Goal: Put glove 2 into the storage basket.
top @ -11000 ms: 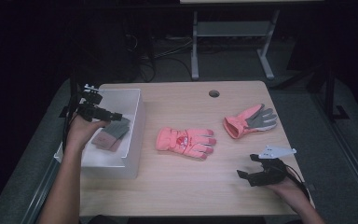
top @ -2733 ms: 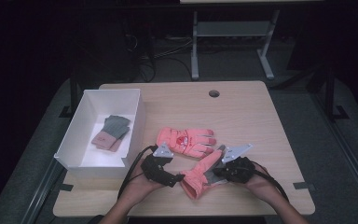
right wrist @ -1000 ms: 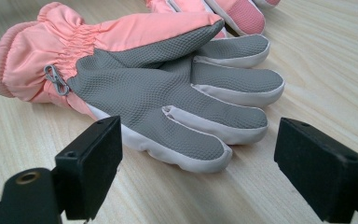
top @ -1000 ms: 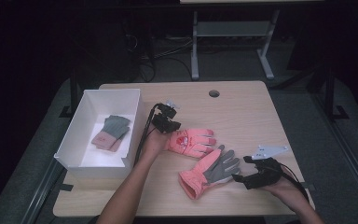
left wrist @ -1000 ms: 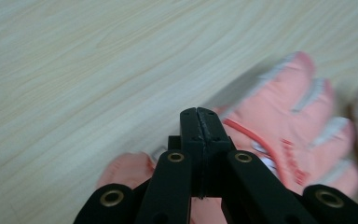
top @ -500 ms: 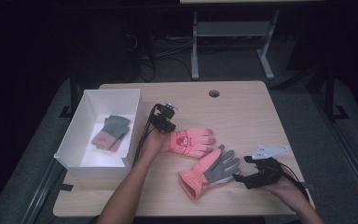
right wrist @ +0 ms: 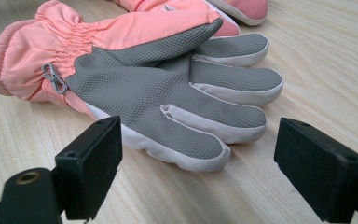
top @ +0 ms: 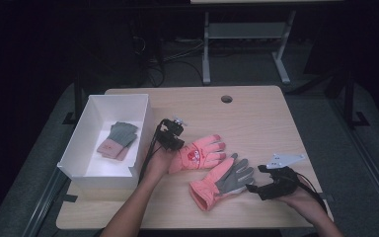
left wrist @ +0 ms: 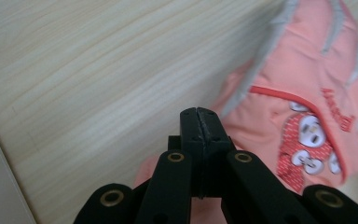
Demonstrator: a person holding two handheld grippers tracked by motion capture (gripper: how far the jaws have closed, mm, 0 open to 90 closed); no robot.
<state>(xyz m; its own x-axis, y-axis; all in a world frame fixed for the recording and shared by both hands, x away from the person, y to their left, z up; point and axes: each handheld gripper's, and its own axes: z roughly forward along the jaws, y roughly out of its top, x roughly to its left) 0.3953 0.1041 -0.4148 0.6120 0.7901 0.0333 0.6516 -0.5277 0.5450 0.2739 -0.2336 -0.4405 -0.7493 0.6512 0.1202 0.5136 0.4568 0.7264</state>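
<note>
Two pink gloves lie on the counter right of the white box: the cartoon-print glove nearer it, the grey-palmed glove beyond. Our left gripper sits at the print glove's cuff, its fingers pressed together and empty. We should part them, then pinch the cuff. Our right gripper waits wide open, empty, facing the grey palm's fingertips.

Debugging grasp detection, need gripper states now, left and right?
Left gripper: closed, nothing visibly between its jaws, at the cuff of the pink glove.
Right gripper: open, empty, facing the grey-palmed glove.
</note>
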